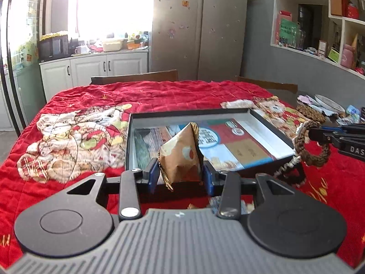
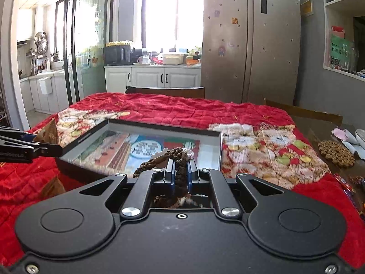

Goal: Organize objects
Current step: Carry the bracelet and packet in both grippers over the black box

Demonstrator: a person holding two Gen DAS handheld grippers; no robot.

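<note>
A brown, pyramid-shaped paper packet point(image 1: 180, 155) sits between the blue pads of my left gripper point(image 1: 181, 175), which is shut on it just in front of the near edge of a shallow black box point(image 1: 189, 111). The box has white inner walls and a colourful printed sheet on its floor. My right gripper point(image 2: 181, 169) is shut on a brown braided cord point(image 2: 175, 153), held over the box's point(image 2: 164, 126) near side. In the left wrist view the cord's loop point(image 1: 319, 162) hangs from the right gripper point(image 1: 319, 135). The right wrist view shows the left gripper point(image 2: 45, 150) with the packet point(image 2: 49, 132) at far left.
A red quilted cloth point(image 1: 159, 91) with cartoon animals covers the table. At its right end lie a round woven coaster point(image 2: 336, 154), plates point(image 1: 328, 102) and wrapped sweets point(image 2: 355, 180). Wooden chair backs point(image 1: 134, 77) stand behind the far edge.
</note>
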